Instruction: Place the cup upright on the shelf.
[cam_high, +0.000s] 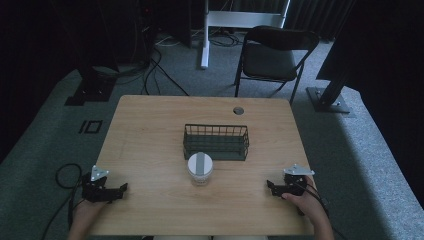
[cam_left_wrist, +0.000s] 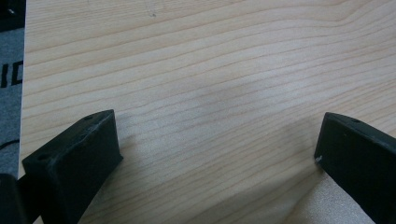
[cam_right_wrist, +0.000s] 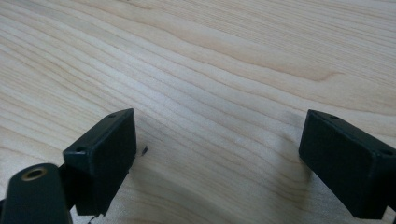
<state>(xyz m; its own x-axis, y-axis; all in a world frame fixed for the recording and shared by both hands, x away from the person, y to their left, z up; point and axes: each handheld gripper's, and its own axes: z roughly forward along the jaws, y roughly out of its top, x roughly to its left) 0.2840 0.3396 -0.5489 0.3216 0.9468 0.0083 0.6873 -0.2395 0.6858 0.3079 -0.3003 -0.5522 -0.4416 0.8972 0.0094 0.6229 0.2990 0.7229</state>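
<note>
**Both grippers parked at near corners, jar untouched at centre**

Count on the table (cam_high: 150, 120): 1 jar, 1 wire basket, 2 grippers. One cable-port hole (cam_high: 238, 110) in the tabletop near the far edge.

Jar (cam_high: 200, 169): clear, white lid with a grey stripe across it, upright. Sits at mid-table, just in front of the basket on the person's side; cannot tell if it touches the basket wall. Roughly midway between the two grippers, well apart from both.

Basket (cam_high: 216, 142): dark wire, rectangular, 1 compartment, centre of table, nothing seen inside.

Left gripper (cam_high: 121, 189): near-left corner, held in the left hand (cam_high: 87, 212), jaws pointing inward toward table centre. In the left gripper view (cam_left_wrist: 217, 144) the two jaws stand wide apart, bare wood grain between them, gripping nothing.

Right gripper (cam_high: 270, 185): near-right corner, held in the right hand (cam_high: 310, 202), jaws also pointing inward. Right gripper view (cam_right_wrist: 219, 140): same, jaws spread wide, only tabletop between, nothing held.

Beyond the table: 1 black folding chair (cam_high: 272, 55) on grey carpet.
</note>
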